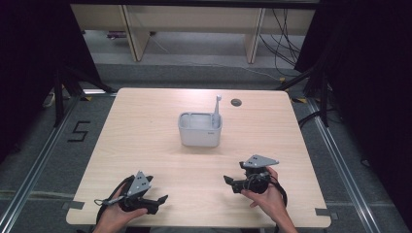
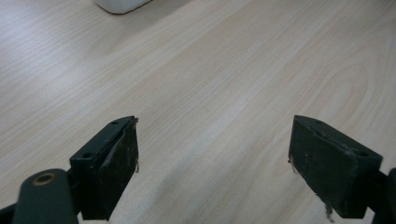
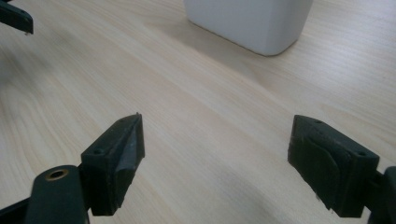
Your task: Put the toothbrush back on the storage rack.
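A white rectangular tub (image 1: 199, 132) stands at the middle of the wooden table (image 1: 145, 141), and a white handle (image 1: 217, 108) sticks up from its right corner. My left gripper (image 1: 160, 203) rests near the table's front edge at the left, its jaws wide apart over bare wood (image 2: 215, 123). To the front right, my right gripper (image 1: 233, 174) points left toward the centre, also open with nothing between its pads (image 3: 217, 119). The tub (image 3: 252, 21) stands a short way beyond its jaws. The tub's corner (image 2: 122, 4) shows far off in the left gripper view.
A dark round grommet (image 1: 236, 102) sits in the tabletop behind the tub. One jaw of the left gripper (image 3: 16, 18) shows at the top left of the right gripper view. Beyond the table are cabinet legs and floor cables (image 1: 282, 43).
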Tool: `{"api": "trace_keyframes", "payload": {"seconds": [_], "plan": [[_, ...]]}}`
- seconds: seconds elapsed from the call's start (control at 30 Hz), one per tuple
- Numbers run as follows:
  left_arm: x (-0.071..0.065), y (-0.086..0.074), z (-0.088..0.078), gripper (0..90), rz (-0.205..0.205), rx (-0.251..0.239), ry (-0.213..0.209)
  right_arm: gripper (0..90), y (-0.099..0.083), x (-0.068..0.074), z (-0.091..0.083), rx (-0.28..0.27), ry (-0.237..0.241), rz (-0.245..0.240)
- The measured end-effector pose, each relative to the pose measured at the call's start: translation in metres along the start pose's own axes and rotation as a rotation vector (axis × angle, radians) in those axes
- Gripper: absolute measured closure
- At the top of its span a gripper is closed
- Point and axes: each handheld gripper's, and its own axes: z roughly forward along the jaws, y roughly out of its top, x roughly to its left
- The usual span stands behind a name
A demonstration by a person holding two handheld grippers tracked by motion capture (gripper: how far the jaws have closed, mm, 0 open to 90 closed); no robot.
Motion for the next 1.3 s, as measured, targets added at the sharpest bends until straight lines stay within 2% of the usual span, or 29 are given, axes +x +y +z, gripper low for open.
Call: {"api": "trace_keyframes", "payload": {"seconds": [0.1, 0.17, 0.2, 0.27, 0.33, 0.37, 0.43, 0.6, 0.63, 0.67, 0.7, 0.8, 0.83, 0.9, 0.93, 1.0, 1.1, 1.17, 1.3], "plan": [[0.0, 0.0, 0.0, 15.4, 0.002, -0.001, 0.001, 18.5, -0.004, 0.004, -0.002, 0.019, -0.007, 0.019], [0.0, 0.0, 0.0, 15.4, 0.002, 0.0, 0.0, 18.4, -0.005, 0.002, -0.002, 0.009, -0.009, -0.023], [0.0, 0.0, 0.0, 15.4, 0.002, -0.001, 0.004, 18.4, -0.006, 0.004, -0.002, 0.022, -0.003, -0.002], [0.0, 0.0, 0.0, 15.4, 0.003, 0.0, 0.003, 18.4, -0.008, 0.004, -0.002, 0.02, -0.01, -0.038], [0.0, 0.0, 0.0, 15.4, 0.005, -0.001, 0.002, 18.4, -0.009, 0.006, -0.004, 0.032, -0.026, -0.041], [0.0, 0.0, 0.0, 15.4, 0.007, 0.002, 0.0, 18.4, -0.01, 0.005, -0.003, 0.025, -0.028, -0.065], [0.0, 0.0, 0.0, 15.4, 0.007, 0.002, 0.003, 18.5, -0.011, 0.006, -0.004, 0.036, -0.019, -0.05], [0.0, 0.0, 0.0, 15.4, 0.004, 0.002, -0.001, 18.5, -0.015, 0.007, -0.006, 0.047, -0.01, -0.052], [0.0, 0.0, 0.0, 15.4, 0.004, 0.002, -0.001, 18.5, -0.016, 0.007, -0.007, 0.048, -0.013, -0.068], [0.0, 0.0, 0.0, 15.4, 0.007, 0.002, -0.002, 18.5, -0.017, 0.009, -0.007, 0.05, -0.01, -0.048], [0.0, 0.0, 0.0, 15.4, 0.006, 0.003, -0.001, 18.5, -0.017, 0.008, -0.007, 0.052, -0.003, -0.069], [0.0, 0.0, 0.0, 15.4, 0.005, 0.0, 0.001, 18.5, -0.02, 0.01, -0.008, 0.07, 0.011, -0.051], [0.0, 0.0, 0.0, 15.4, 0.01, 0.004, -0.001, 18.4, -0.021, 0.01, -0.008, 0.07, 0.021, -0.068], [0.0, 0.0, 0.0, 15.4, 0.009, 0.004, -0.001, 18.4, -0.023, 0.011, -0.009, 0.079, 0.027, -0.066], [0.0, 0.0, 0.0, 15.4, 0.007, 0.002, -0.001, 18.3, -0.024, 0.011, -0.009, 0.077, 0.016, -0.076], [0.0, 0.0, 0.0, 15.4, 0.006, 0.003, -0.002, 17.9, -0.025, 0.013, -0.01, 0.086, 0.025, -0.065], [0.0, 0.0, 0.0, 15.4, 0.006, 0.002, 0.0, 16.9, -0.028, 0.013, -0.011, 0.099, 0.028, -0.078], [0.0, 0.0, 0.0, 15.4, 0.007, 0.004, -0.002, 16.9, -0.03, 0.016, -0.012, 0.101, 0.021, -0.059], [0.0, 0.0, 0.0, 15.4, 0.006, 0.003, 0.003, 16.8, -0.033, 0.015, -0.013, 0.105, 0.028, -0.077]]}}
